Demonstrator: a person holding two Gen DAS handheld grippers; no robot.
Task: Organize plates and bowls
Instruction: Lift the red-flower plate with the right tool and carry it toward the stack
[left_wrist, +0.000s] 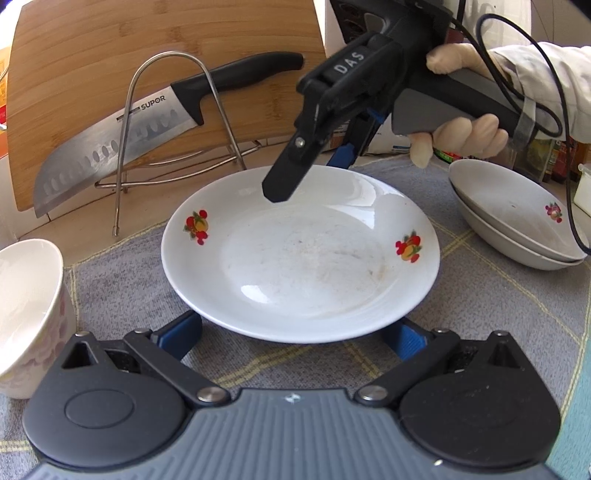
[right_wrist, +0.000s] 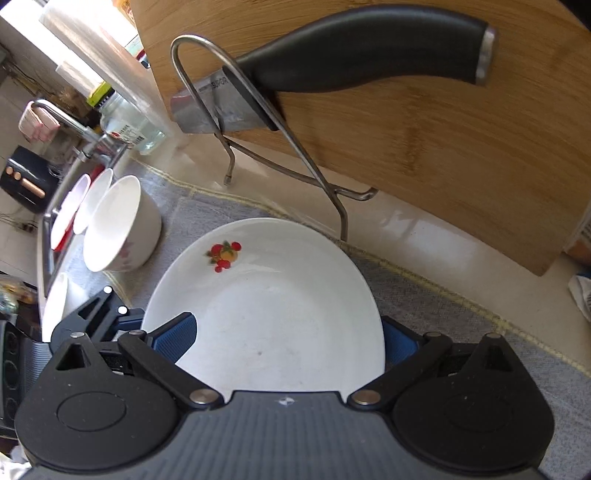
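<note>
Plate (left_wrist: 301, 258) lay flat on grey cloth (left_wrist: 480, 295), stacked plates (left_wrist: 517, 225) to its right. Left gripper (left_wrist: 295, 334) was wide open at near rim, holding nothing. Right gripper (right_wrist: 288, 338) was also spread wide, straddling far rim w/o a pinch. Best bet: close squarely on rim, lift level, avoid knife (left_wrist: 147, 125) and rack (left_wrist: 166, 122).

White plate (right_wrist: 273, 314) between spread hand-held gripper (right_wrist: 288, 343) fingers, seemingly ungripped.

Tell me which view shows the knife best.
The left wrist view: the knife shows whole, blade and handle, leaning on the board behind the wire rack. The right wrist view shows its handle large, but only the blade's heel.
</note>
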